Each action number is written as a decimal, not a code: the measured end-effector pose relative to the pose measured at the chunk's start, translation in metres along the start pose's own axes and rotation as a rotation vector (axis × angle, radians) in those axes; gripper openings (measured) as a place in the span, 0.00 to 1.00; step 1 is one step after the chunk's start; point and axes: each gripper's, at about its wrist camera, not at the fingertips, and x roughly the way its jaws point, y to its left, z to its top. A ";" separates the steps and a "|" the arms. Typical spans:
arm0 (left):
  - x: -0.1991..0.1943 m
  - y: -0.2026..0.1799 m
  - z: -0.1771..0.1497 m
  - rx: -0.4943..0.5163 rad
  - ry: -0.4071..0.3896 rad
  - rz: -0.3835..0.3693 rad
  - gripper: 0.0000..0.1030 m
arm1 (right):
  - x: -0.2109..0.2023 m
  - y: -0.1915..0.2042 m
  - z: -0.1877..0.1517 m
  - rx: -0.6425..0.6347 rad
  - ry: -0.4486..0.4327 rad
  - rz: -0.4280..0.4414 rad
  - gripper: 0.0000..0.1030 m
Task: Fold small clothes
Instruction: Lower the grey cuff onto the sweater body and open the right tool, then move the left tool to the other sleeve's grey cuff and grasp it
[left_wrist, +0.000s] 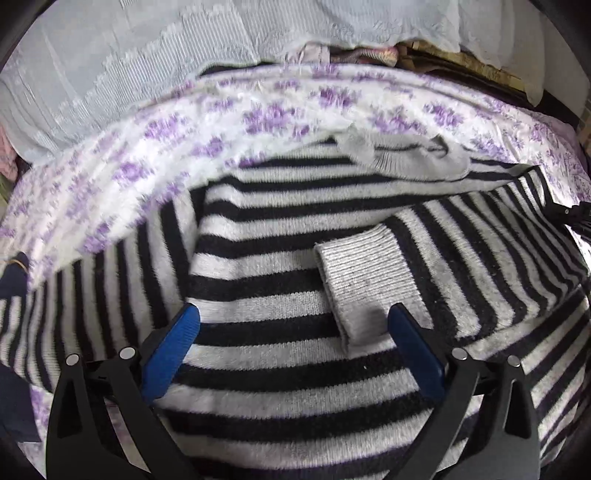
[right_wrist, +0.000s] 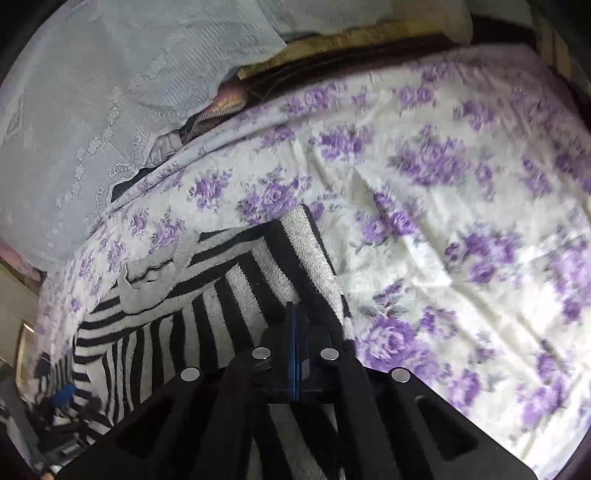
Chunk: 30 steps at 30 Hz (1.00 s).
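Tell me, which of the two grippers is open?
The left gripper is open: its blue fingers stand wide apart above the striped sweater. The right gripper has its fingers pressed together.

left wrist: close above striped sweater (left_wrist: 280, 266) | right wrist: low at its edge | shared: sweater, floral bedspread (right_wrist: 443, 221)

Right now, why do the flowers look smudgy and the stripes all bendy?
In the left wrist view the fisheye lens curves the sweater stripes, and the flowered blanket is smeared, probably motion blur. In the right wrist view the blanket flowers are also soft, glare whitens the right edge, and dark corners frame both pictures.
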 end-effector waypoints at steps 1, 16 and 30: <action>-0.006 0.000 0.000 0.004 -0.017 0.002 0.96 | -0.011 0.004 -0.003 -0.026 -0.022 -0.010 0.02; -0.002 0.007 -0.018 0.018 0.015 0.012 0.96 | -0.056 0.003 -0.065 0.010 0.003 0.108 0.40; -0.061 0.021 -0.016 -0.144 0.094 -0.056 0.96 | -0.112 0.131 -0.098 0.142 -0.184 0.138 0.87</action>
